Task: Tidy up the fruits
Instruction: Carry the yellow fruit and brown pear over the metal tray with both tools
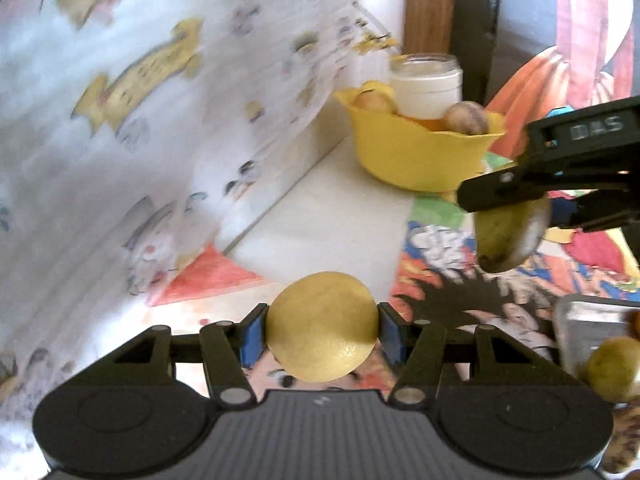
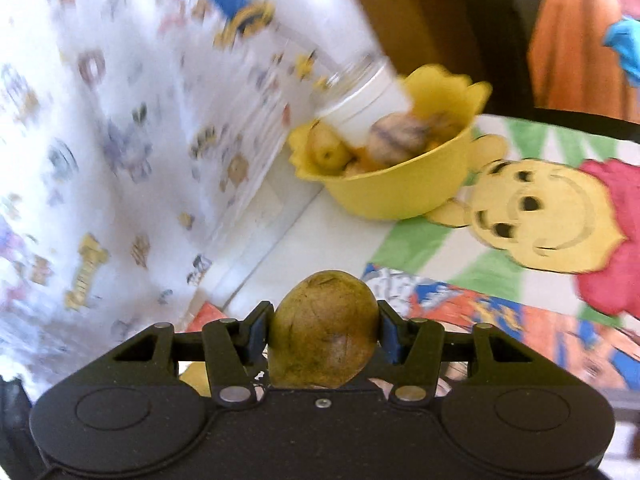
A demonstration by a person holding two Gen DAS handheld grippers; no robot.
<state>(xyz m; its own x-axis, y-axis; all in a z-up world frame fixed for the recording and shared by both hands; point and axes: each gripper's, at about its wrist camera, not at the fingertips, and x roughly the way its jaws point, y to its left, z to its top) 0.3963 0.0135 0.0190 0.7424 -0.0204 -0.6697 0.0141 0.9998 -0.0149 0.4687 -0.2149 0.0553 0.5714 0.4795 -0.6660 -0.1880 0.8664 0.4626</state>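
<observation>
Cartoon-print cloth on table (image 2: 520,216); yellow plastic scalloped bowl (image 2: 384,184) of fruit at far edge beside white jar (image 1: 426,84). Your left gripper (image 1: 320,330) clamps round yellow fruit (image 1: 322,326), right gripper (image 2: 322,330) clamps brownish-green oval fruit (image 2: 324,328); both aloft, likely bound for bowl

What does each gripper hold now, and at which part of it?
The left gripper clamps a round yellow fruit at its two opposite sides. The right gripper clamps a brownish-green oval fruit at its two sides.

Home, child's room by the look, cartoon-print sheet (image 2: 100,140), cartoon mat (image 2: 540,232) underneath
</observation>
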